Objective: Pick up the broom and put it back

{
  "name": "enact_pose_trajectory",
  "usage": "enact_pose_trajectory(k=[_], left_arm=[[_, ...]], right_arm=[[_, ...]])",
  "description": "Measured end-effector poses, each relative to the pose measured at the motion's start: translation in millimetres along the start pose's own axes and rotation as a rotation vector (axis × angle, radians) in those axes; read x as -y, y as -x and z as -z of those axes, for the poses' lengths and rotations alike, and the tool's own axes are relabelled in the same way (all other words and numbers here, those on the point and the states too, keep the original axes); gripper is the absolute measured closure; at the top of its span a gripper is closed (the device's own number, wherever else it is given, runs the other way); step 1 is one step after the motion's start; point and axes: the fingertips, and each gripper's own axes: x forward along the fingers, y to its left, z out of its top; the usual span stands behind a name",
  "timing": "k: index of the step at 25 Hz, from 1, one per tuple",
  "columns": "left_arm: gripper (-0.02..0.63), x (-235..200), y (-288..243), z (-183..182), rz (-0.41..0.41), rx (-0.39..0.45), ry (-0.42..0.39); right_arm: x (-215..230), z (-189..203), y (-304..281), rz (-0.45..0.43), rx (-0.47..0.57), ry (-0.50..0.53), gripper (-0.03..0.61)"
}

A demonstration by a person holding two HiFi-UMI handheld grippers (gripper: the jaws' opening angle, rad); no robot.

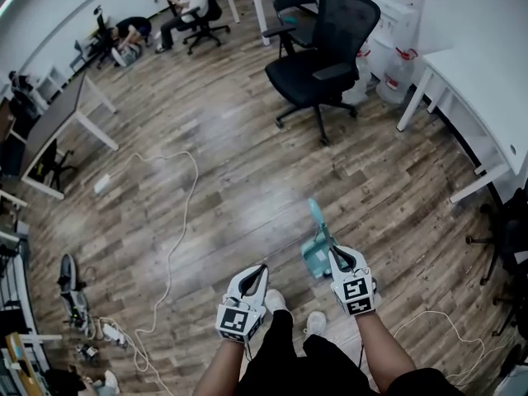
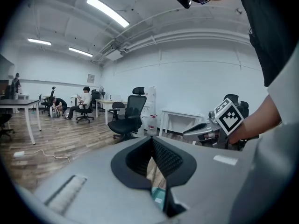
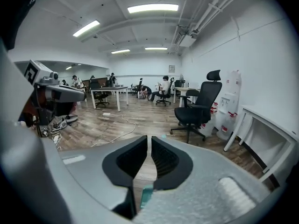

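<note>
The teal broom (image 1: 316,252) is on the wooden floor (image 1: 247,163), just beside the right gripper (image 1: 334,252), whose fingers stand slightly spread with nothing pinched between them. The left gripper (image 1: 262,267) hangs near it, fingers pressed together at the tips

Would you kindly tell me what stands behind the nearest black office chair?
Behind the nearest black office chair stand large pale water bottles with red fittings; the chair covers part of them, so their number is unclear.
</note>
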Motion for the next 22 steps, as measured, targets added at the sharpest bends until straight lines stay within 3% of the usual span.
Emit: enact_pose_trajectory(k=[10, 17, 22], left_arm=[[0.594, -21.3, -13.0, 22.1, 0.026, -0.063, 0.004], [0.594, -34.1, -16.0, 30.4, 0.033, -0.086, 0.012], [0.594, -40.9, -18.4, 34.2, 0.037, -0.102, 0.014]], right_arm=[[16.7, 46.6, -53.7, 0.015, -0.132, 0.002, 0.486], [27.9, 63.7, -85.7, 0.013, -0.177, 0.039, 0.480], [33.7, 66.2, -104.4, 0.011, -0.203, -0.001, 0.466]])
